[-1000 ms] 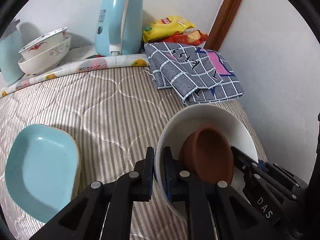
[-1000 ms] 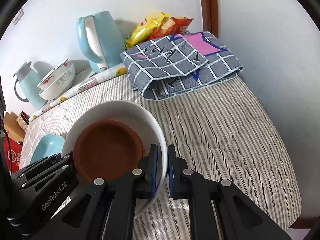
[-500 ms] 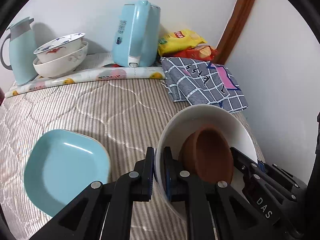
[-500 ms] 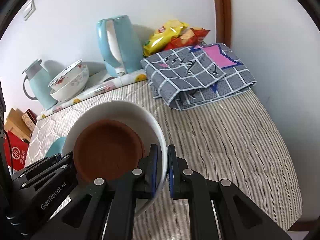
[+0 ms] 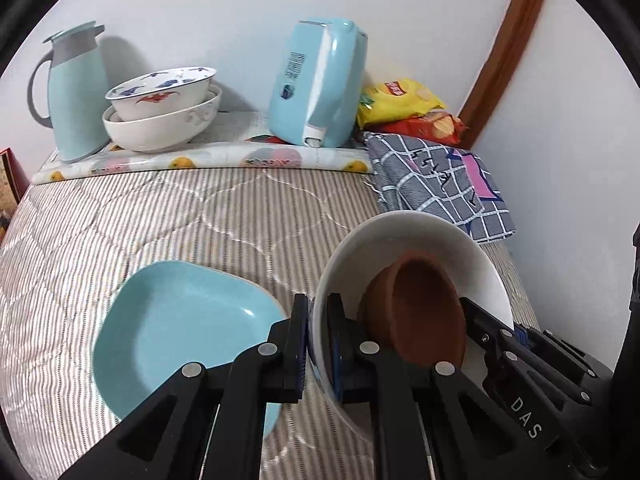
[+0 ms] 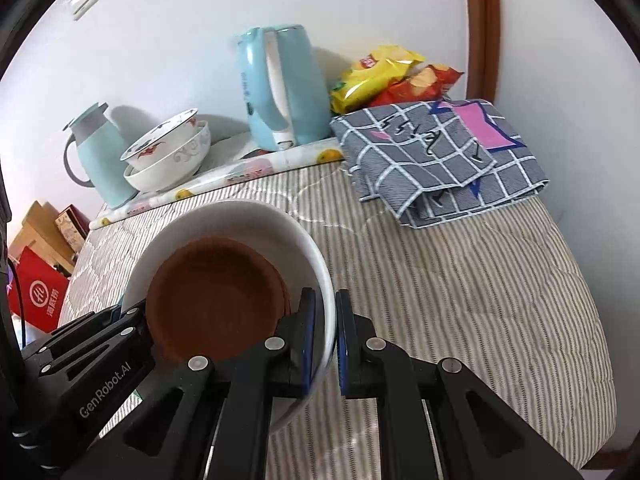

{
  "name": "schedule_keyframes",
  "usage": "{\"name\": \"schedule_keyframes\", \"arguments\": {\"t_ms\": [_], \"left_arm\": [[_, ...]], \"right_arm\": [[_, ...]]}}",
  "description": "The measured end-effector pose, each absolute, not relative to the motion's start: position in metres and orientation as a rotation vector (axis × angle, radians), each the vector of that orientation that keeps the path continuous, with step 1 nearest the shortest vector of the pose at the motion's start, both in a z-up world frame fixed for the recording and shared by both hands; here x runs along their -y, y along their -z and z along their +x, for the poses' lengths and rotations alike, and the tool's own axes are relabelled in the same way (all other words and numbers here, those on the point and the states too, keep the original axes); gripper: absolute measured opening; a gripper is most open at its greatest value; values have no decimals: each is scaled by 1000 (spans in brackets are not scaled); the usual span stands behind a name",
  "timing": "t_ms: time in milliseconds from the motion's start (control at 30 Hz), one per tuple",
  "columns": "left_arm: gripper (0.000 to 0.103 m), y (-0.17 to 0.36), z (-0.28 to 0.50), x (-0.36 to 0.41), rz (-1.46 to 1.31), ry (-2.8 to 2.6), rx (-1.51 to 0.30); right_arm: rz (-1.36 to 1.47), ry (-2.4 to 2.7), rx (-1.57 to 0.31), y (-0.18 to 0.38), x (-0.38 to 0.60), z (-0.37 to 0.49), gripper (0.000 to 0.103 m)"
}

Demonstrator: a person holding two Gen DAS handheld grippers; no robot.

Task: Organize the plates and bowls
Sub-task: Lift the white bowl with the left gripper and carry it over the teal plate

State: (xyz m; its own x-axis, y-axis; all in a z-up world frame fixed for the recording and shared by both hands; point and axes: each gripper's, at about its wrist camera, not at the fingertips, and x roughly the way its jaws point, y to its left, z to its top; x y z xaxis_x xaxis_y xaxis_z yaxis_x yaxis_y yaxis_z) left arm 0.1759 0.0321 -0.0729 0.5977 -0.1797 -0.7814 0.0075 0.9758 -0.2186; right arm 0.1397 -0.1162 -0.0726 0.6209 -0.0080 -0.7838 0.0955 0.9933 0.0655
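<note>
A white bowl (image 5: 412, 236) with a brown dish (image 5: 424, 308) inside it is held above the striped bed cover by both grippers. My left gripper (image 5: 317, 320) is shut on its left rim. My right gripper (image 6: 325, 320) is shut on its right rim (image 6: 320, 272); the brown dish (image 6: 216, 300) shows there too. A light blue squarish plate (image 5: 176, 328) lies on the cover just left of the bowl. Two stacked patterned bowls (image 5: 164, 108) stand at the back left, also in the right wrist view (image 6: 168, 156).
A light blue kettle (image 5: 320, 84), a light blue thermos jug (image 5: 76, 88), snack bags (image 5: 404, 108) and a folded checked cloth (image 5: 440, 184) line the back and right. The wall is close on the right. Boxes and a red bag (image 6: 36, 296) stand left of the bed.
Both grippers have carried the bowl to the left and back; the blue plate now sits right beside the bowl, and the stacked bowls and jug have come further into view.
</note>
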Motion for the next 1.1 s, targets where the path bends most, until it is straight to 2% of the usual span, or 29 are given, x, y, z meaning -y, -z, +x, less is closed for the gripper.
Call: {"name": "schedule_keyframes", "arguments": {"t_ms": [1100], "left_arm": [[10,71,161,-110,-248,12,-901]], "right_arm": [[52,-43,-902,78,36,151,9]]}}
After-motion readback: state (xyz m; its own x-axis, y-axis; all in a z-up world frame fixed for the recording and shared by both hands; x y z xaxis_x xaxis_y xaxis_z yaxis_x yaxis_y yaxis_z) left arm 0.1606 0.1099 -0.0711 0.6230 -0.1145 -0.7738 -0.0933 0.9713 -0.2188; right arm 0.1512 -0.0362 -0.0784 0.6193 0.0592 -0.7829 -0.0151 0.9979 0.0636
